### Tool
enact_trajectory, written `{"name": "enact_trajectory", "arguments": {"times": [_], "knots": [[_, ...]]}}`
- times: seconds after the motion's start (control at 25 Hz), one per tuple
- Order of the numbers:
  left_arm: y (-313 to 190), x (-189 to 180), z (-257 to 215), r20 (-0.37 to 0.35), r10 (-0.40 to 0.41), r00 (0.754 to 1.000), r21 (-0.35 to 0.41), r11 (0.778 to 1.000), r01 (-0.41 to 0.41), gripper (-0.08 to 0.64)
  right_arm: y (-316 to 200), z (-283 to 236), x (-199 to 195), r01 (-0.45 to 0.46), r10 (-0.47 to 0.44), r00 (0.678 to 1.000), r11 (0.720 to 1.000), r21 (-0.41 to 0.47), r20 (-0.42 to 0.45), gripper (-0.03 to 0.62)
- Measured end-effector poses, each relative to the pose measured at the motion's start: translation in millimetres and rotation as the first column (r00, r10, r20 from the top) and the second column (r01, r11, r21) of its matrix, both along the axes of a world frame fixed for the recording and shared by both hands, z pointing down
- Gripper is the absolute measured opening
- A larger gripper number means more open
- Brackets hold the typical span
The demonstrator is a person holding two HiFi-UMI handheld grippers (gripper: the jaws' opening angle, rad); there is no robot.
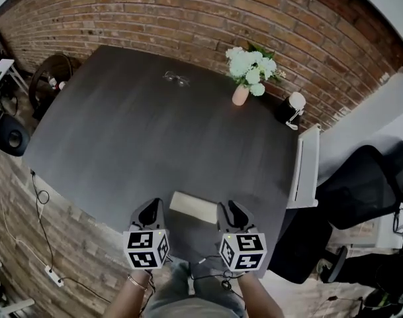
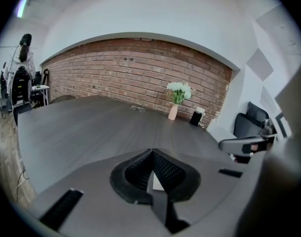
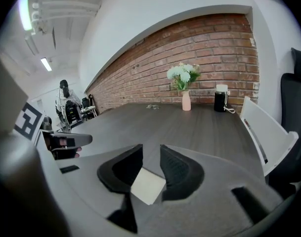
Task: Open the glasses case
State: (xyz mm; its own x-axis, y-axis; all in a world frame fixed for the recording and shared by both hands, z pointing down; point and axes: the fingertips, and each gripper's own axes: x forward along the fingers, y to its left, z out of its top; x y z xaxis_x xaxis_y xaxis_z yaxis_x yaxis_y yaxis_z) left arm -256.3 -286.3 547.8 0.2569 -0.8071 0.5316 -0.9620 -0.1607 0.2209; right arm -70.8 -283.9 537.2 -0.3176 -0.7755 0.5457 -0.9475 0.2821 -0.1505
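Observation:
A cream glasses case (image 1: 193,206) lies closed on the dark table (image 1: 141,138), close to its near edge. My left gripper (image 1: 151,209) hangs just left of it and my right gripper (image 1: 231,209) just right of it, both short of the case. In the left gripper view the jaws of the left gripper (image 2: 151,153) meet at their tips, with a sliver of the case (image 2: 156,182) showing behind them. In the right gripper view the right gripper (image 3: 151,149) stands open, and the case (image 3: 148,185) shows through the gap, untouched.
A pair of glasses (image 1: 177,79) lies at the table's far side. A pink vase of white flowers (image 1: 241,95) and a black-and-white object (image 1: 288,108) stand at the far right. A white chair (image 1: 306,164) and a black office chair (image 1: 366,177) are to the right.

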Motion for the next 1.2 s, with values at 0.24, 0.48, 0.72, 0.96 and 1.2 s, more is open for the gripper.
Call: {"name": "enact_trajectory", "arguments": {"times": [0.24, 0.48, 0.72, 0.96, 1.2], "knots": [[14.4, 13.8, 46.2, 0.008, 0.03, 1.0, -0.074, 0.997, -0.03, -0.005, 18.6, 46.9, 6.3, 0.003, -0.003, 1.0, 0.997, -0.082, -0.002, 0.114], [32.9, 25.1, 80.4, 0.024, 0.078, 0.997, -0.136, 0.988, -0.074, -0.005, 36.7, 74.3, 11.6, -0.01, 0.009, 1.0, 0.991, -0.137, -0.008, 0.114], [32.1, 37.7, 96.8, 0.067, 0.135, 0.989, -0.163, 0.979, -0.123, -0.005, 42.4, 88.8, 18.1, -0.017, 0.015, 1.0, 0.987, -0.158, -0.015, 0.114], [29.6, 48.4, 105.8, 0.055, 0.158, 0.986, -0.207, 0.968, -0.144, -0.005, 42.2, 91.8, 16.8, 0.002, -0.007, 1.0, 0.987, -0.159, -0.03, 0.114], [27.2, 51.7, 110.8, 0.066, 0.171, 0.983, -0.23, 0.961, -0.151, -0.005, 44.0, 98.4, 12.8, 0.039, -0.046, 0.998, 0.983, -0.178, -0.033, 0.117]]}}
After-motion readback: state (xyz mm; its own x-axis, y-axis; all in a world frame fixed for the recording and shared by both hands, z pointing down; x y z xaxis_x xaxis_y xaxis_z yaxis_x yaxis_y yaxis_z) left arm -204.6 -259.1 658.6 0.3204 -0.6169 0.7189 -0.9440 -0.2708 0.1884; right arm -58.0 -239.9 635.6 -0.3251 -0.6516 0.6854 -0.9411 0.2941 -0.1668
